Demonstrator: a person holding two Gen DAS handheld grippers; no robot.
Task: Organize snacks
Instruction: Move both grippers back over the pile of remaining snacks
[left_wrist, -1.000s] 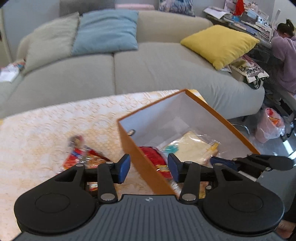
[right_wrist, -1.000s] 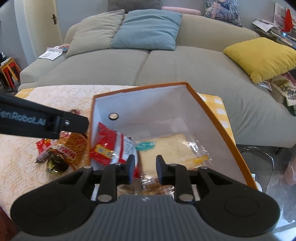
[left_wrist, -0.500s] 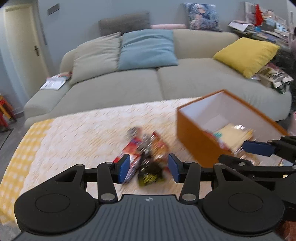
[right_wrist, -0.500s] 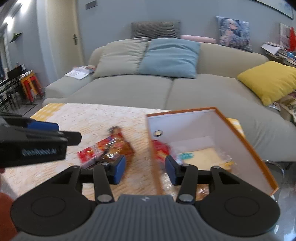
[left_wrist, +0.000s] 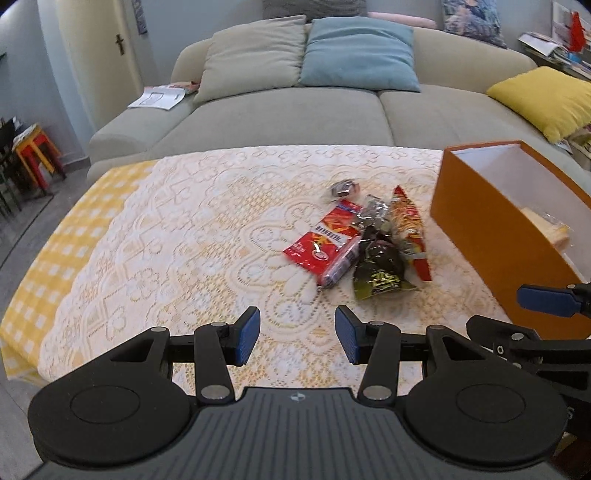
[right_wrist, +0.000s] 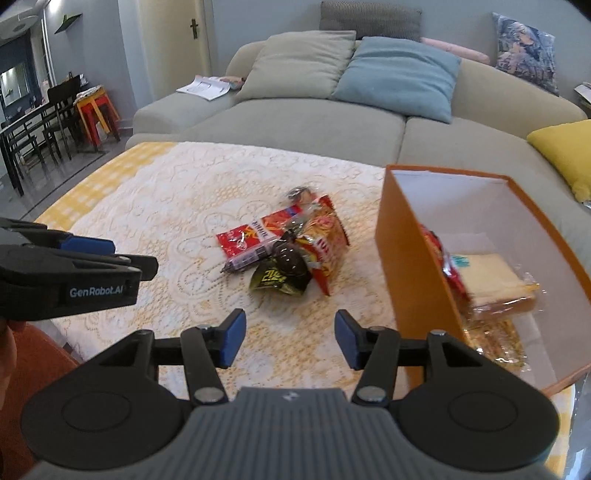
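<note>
**Snack pile beside the box**

I see both my left gripper (left_wrist: 297, 338) and right gripper (right_wrist: 288, 339) spread wide, holding nothing. Left of the orange box (right_wrist: 413, 266) lie a red packet (right_wrist: 251, 238), dark green pouch (right_wrist: 279, 278) and orange-red bag (right_wrist: 327, 245), touching one another.

Both cameras sit low behind their own fingers, looking across the lacy yellow tablecloth (left_wrist: 177, 236) toward the grey sofa (right_wrist: 303, 118), and both see the little snack pile (left_wrist: 365, 243) and the orange cardboard box (right_wrist: 413, 266).
</note>
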